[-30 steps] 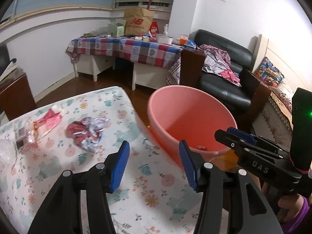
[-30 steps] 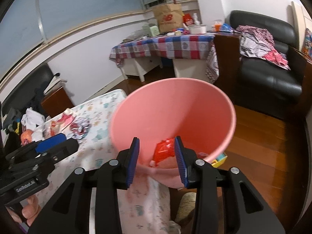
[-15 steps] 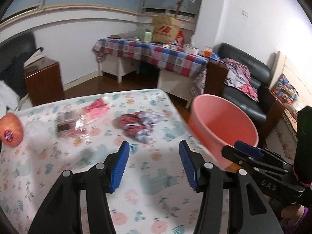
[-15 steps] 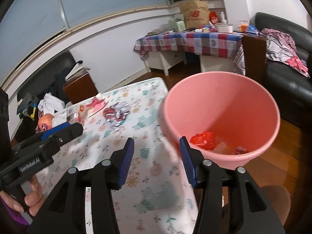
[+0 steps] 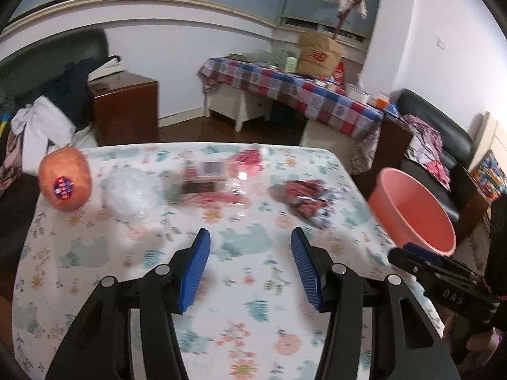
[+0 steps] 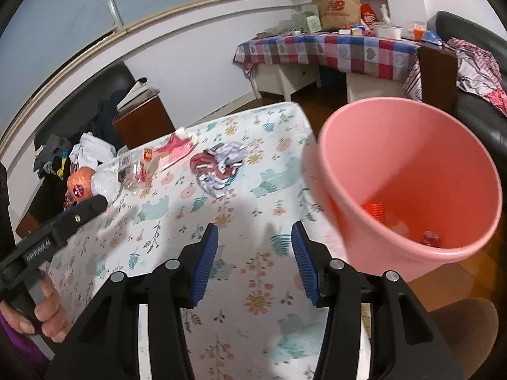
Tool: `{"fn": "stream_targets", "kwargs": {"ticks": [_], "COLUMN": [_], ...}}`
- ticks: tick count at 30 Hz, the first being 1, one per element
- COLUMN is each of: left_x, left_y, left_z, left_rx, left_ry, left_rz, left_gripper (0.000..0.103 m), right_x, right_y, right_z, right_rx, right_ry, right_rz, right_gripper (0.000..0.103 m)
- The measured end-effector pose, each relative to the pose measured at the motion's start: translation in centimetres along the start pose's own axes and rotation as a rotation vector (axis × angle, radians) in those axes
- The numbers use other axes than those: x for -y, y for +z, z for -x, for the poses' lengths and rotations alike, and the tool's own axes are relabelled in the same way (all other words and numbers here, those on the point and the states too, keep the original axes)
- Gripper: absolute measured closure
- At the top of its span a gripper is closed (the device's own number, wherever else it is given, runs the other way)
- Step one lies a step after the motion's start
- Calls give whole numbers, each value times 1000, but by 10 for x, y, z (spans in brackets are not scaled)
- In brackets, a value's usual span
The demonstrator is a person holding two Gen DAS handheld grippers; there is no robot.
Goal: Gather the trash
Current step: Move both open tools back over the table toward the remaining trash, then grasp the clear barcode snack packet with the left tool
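A pink bin [image 6: 412,177] stands off the table's right edge, with red wrappers [image 6: 377,210] inside; it also shows in the left wrist view [image 5: 415,215]. On the floral tablecloth [image 5: 247,285] lie a crumpled red and silver wrapper [image 5: 305,199] [image 6: 218,167], a clear plastic pack [image 5: 209,183], a pink wrapper [image 6: 176,148] and a clear crumpled bag [image 5: 130,193]. My left gripper [image 5: 250,269] is open and empty above the cloth, short of the trash. My right gripper [image 6: 253,262] is open and empty beside the bin.
An orange fruit with a sticker [image 5: 65,182] sits at the table's far left. Behind are a dark wooden cabinet [image 5: 126,107], a checked-cloth table [image 5: 294,95] with clutter, and a black sofa [image 5: 443,139] at the right. A chair with clothes stands at the left [image 6: 79,145].
Both grippers have swung left, away from the bin and over the table. The red wrapper held over the bin by the right gripper now lies inside it; that gripper has opened.
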State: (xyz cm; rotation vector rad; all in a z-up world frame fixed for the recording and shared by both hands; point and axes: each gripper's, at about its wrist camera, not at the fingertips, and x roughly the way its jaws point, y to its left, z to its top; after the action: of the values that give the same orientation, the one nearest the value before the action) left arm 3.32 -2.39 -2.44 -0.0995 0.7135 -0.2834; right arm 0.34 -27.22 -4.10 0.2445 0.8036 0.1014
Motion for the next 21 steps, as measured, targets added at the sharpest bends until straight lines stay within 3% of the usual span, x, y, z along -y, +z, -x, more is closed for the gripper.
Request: {"fn": "stream_targets", "kwargs": {"ticks": [6,13,21], "left_x": [-37,-59,-50], "left_y": [12,34,52], "left_z": [-4,-31,-71], "left_rx": [17,11,-8], "left_ry": [27,-37,-21], "left_rz": [89,182,112], "left_gripper": [50,46,44], "right_x": [-9,-4,0], "right_y": [-4,-6,-6], "right_z": [-17,-26,-28], "right_rx": [-74,-119,-131], "right_ry": [10,14,24], "right_rz": [22,-9,-34], "right_gripper": [54,54,54]}}
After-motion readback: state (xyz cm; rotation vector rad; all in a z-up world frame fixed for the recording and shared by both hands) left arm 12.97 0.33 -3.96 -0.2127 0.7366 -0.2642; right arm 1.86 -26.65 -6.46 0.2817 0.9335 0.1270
